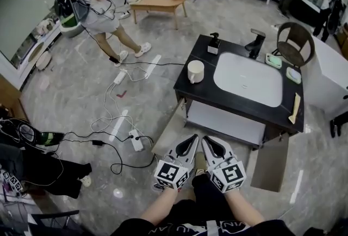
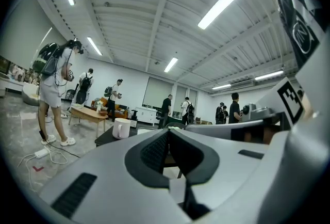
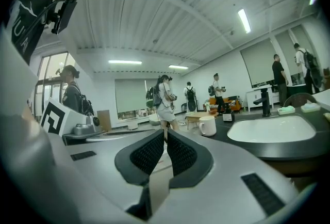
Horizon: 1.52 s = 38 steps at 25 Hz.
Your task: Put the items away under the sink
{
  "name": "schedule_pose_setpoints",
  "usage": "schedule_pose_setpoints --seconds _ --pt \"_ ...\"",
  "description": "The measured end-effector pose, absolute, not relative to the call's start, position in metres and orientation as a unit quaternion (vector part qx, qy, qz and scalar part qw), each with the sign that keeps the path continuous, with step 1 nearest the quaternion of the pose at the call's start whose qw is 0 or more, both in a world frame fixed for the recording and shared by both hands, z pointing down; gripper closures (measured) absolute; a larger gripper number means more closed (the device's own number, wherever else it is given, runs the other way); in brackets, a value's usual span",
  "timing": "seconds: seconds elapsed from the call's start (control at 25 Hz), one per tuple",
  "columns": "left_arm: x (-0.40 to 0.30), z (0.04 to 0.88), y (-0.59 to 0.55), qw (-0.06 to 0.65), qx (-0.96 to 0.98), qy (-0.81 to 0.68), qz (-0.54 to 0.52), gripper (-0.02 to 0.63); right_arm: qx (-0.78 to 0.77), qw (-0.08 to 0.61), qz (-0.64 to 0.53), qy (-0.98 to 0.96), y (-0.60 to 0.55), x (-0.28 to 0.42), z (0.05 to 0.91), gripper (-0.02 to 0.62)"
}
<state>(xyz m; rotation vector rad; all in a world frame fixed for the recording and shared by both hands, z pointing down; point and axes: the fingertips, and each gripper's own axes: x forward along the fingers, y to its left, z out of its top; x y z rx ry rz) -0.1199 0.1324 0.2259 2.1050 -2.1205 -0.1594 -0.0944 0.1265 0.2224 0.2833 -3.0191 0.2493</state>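
Observation:
A black-topped vanity (image 1: pixel 204 88) with a white basin (image 1: pixel 249 78) stands in front of me. On its top are a white mug (image 1: pixel 195 70), a dark soap dispenser (image 1: pixel 214 43), a black faucet (image 1: pixel 255 43), a green soap dish (image 1: pixel 273 60) and a pale stick-like item (image 1: pixel 295 108). Both cabinet doors (image 1: pixel 168 131) below stand open. My left gripper (image 1: pixel 191 140) and right gripper (image 1: pixel 208 143) hover side by side before the opening, both shut and empty. The mug (image 2: pixel 121 128) shows in the left gripper view beyond the shut jaws (image 2: pixel 168 135). The right gripper (image 3: pixel 165 138) faces the mug (image 3: pixel 207 125) and basin (image 3: pixel 270 129).
Power strips and cables (image 1: pixel 133 140) lie on the floor to the left. A round-backed chair (image 1: pixel 295 43) stands behind the vanity, a white counter (image 1: pixel 331 74) to its right. A wooden coffee table (image 1: pixel 157 1) and several people are farther off.

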Motion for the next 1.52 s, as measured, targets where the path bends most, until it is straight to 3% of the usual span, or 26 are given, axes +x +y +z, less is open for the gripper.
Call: schedule_pose_setpoints --seconds 0.68,1.44,1.52 --pt "-0.241 0.235 0.009 0.097 0.676 -0.729 -0.054 0.598 0.040 0.067 0.082 -0.994 0.005 -0.224 0.226 0.557" --pt "-0.290 0.280 -0.065 0.142 0.650 -0.744 -0.054 0.595 0.033 0.108 0.106 -0.988 -0.071 -0.268 0.260 0.555" --pt "-0.294 0.285 -0.070 0.145 0.646 -0.748 -0.049 0.539 0.034 0.111 0.109 -0.987 -0.077 -0.269 0.263 0.555"
